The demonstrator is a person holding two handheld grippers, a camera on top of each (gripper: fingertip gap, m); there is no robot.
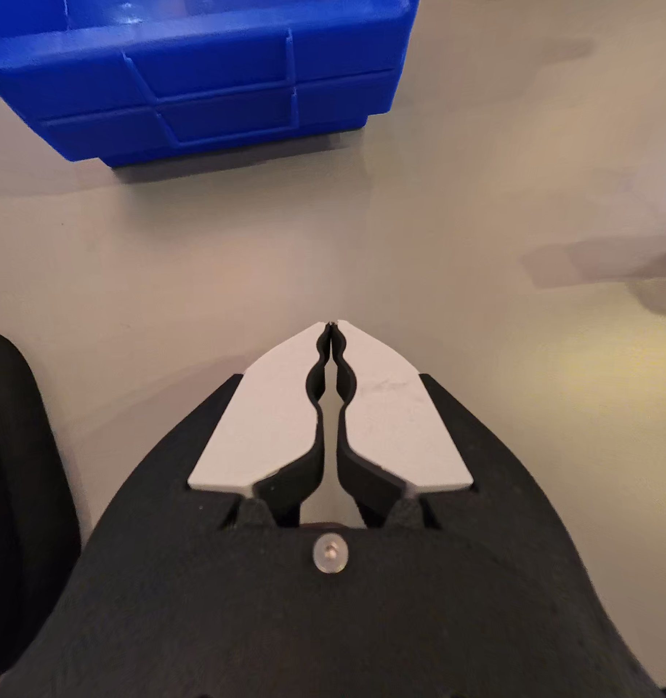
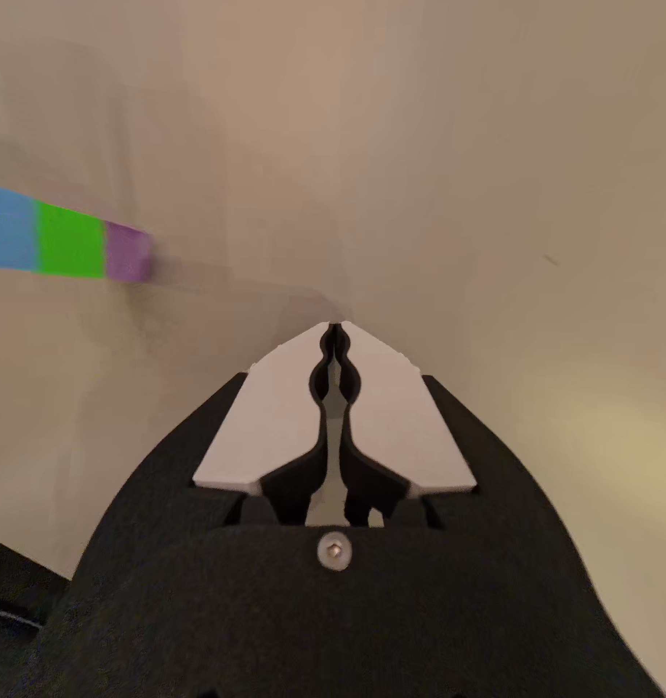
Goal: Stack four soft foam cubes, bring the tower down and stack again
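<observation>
Both claws, left (image 1: 332, 324) and right (image 2: 335, 324), are pressed together on nothing above the table (image 2: 437, 151), probably staged clear of the blue (image 2: 6, 226), green (image 2: 71, 241) and purple (image 2: 129, 251) cubes at far left.

blk grippers (image 1: 331, 323), white fingers (image 1: 271, 408), silver screw (image 1: 330, 553)

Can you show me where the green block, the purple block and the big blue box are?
Green foam cube (image 2: 71, 240): right wrist view, middle of its facing side.
Purple foam cube (image 2: 127, 252): right wrist view, middle of its facing side, touching the green one.
Blue plastic bin (image 1: 210, 83): left wrist view, on its ribbed outer wall.
</observation>
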